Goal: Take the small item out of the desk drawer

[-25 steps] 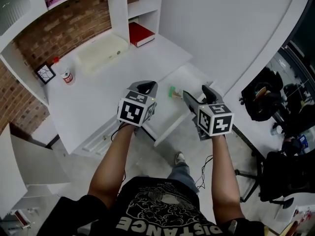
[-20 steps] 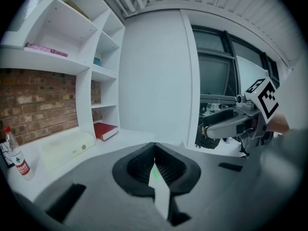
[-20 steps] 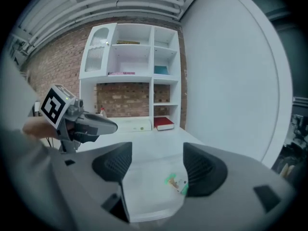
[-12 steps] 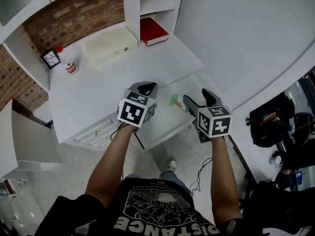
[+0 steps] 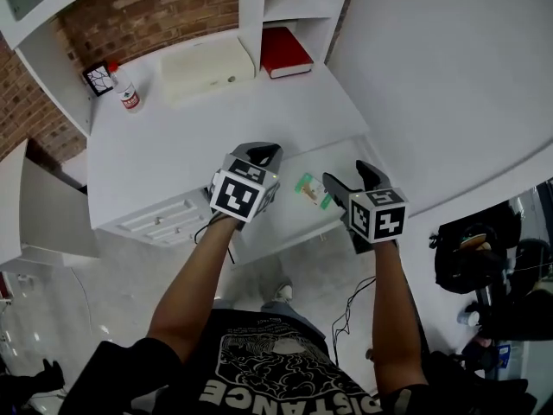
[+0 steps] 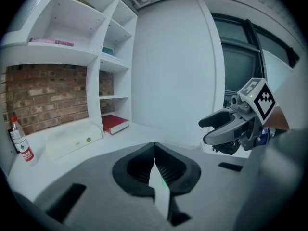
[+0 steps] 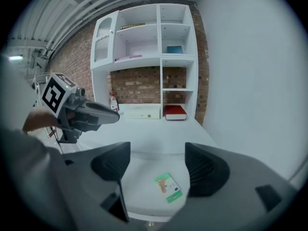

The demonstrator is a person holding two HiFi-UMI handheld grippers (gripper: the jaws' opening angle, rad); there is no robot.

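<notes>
A small green-and-white packet [image 5: 311, 189] lies flat in the open white desk drawer [image 5: 278, 207]. My right gripper [image 5: 346, 174] hovers just right of it, apart from it. In the right gripper view its jaws [image 7: 159, 165] are opening, and the packet [image 7: 168, 187] lies below, between them, on the drawer floor [image 7: 142, 189]. My left gripper [image 5: 259, 153] hangs over the drawer's left part with its jaws shut [image 6: 154, 146]; only a white sliver shows behind them. Each gripper appears in the other's view: the right gripper [image 6: 208, 132] and the left gripper [image 7: 96, 114].
On the white desktop [image 5: 199, 137] at the back stand a red book [image 5: 285, 52], a flat cream box [image 5: 207, 69], a small bottle [image 5: 130, 98] and a little framed picture [image 5: 97, 78]. White shelves rise behind. Drawer fronts [image 5: 160, 220] sit lower left; a black chair [image 5: 484, 266] stands at right.
The head view has swung, so the desk and drawer sit further right and lower in frame. The packet now shows closer to the right gripper's jaws. Both grippers keep roughly their places.
</notes>
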